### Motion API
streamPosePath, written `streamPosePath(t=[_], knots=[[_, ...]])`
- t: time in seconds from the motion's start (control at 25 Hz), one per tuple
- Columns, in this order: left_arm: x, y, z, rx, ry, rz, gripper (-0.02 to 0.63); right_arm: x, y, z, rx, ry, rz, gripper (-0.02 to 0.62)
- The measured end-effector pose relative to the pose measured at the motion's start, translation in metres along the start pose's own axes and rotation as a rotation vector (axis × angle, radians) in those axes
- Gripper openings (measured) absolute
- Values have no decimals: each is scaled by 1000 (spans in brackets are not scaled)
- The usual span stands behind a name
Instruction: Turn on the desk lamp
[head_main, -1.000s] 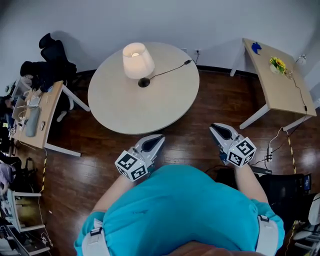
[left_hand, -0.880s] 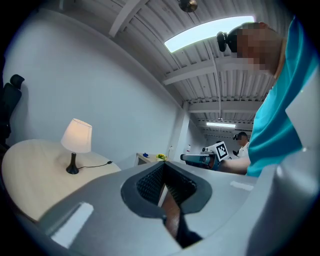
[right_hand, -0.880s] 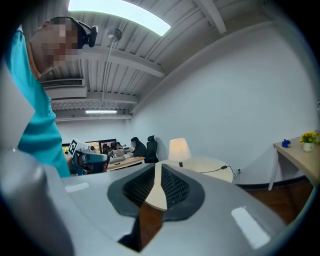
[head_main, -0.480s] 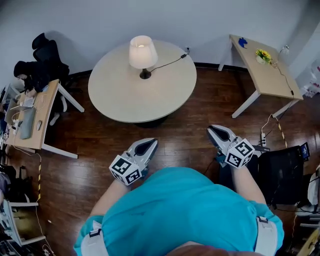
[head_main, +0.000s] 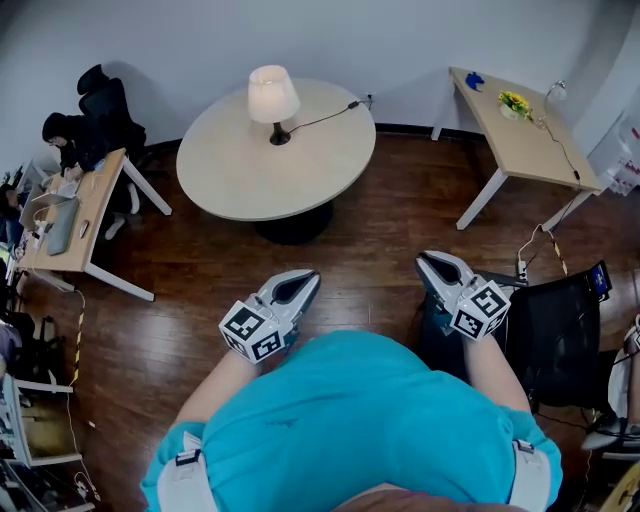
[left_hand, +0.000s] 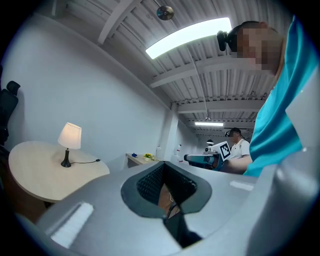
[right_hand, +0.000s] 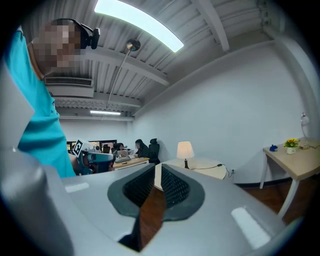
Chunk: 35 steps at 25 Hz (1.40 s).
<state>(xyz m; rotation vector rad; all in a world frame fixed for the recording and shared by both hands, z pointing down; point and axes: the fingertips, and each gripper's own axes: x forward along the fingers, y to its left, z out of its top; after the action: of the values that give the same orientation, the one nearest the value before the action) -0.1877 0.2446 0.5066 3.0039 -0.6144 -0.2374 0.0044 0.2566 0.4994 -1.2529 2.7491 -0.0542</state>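
The desk lamp (head_main: 272, 100) stands lit on the far side of the round beige table (head_main: 230, 170), its cord running right to the wall. It also shows small and far off as the lamp (left_hand: 69, 137) and the lamp (right_hand: 185, 149). My left gripper (head_main: 308, 277) and right gripper (head_main: 428, 262) are held close to my body over the wood floor, well short of the table. The left gripper (left_hand: 163, 167) has its jaws together with nothing in them. The right gripper (right_hand: 157, 170) shows only a thin slit between its jaws, nothing in it.
A desk (head_main: 70, 215) with a seated person and a black office chair (head_main: 100, 100) stand at the left. A second desk (head_main: 515, 130) with flowers is at the right, a black chair (head_main: 560, 320) and cables beside my right arm. Another person (left_hand: 239, 148) stands far off.
The table and lamp have drawn further away and higher in the head view as I stepped back. Both grippers stayed in front of my body, jaws unchanged.
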Motion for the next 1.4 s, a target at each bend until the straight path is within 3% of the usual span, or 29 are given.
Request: streamPosePath(t=[0.24, 0.64, 0.92, 1.08, 1.24, 1.4], knots=[[35, -108, -29, -35, 31, 24, 29, -105, 9, -2, -30, -2, 59, 34], [2, -198, -24, 10, 61, 89, 29, -184, 61, -18, 62, -60, 102, 2], [-50, -204, -3, 38, 25, 34, 29, -175, 123, -16, 36, -69, 82, 0], [-87, -185, 9, 9, 15, 34, 29, -150, 147, -20, 109, -81, 46, 0], [-102, -174, 9, 1, 5, 40, 29, -138, 148, -27, 163, -75, 15, 0], [-106, -179, 5, -6, -2, 23, 29, -142, 153, -27, 126, -60, -7, 0]])
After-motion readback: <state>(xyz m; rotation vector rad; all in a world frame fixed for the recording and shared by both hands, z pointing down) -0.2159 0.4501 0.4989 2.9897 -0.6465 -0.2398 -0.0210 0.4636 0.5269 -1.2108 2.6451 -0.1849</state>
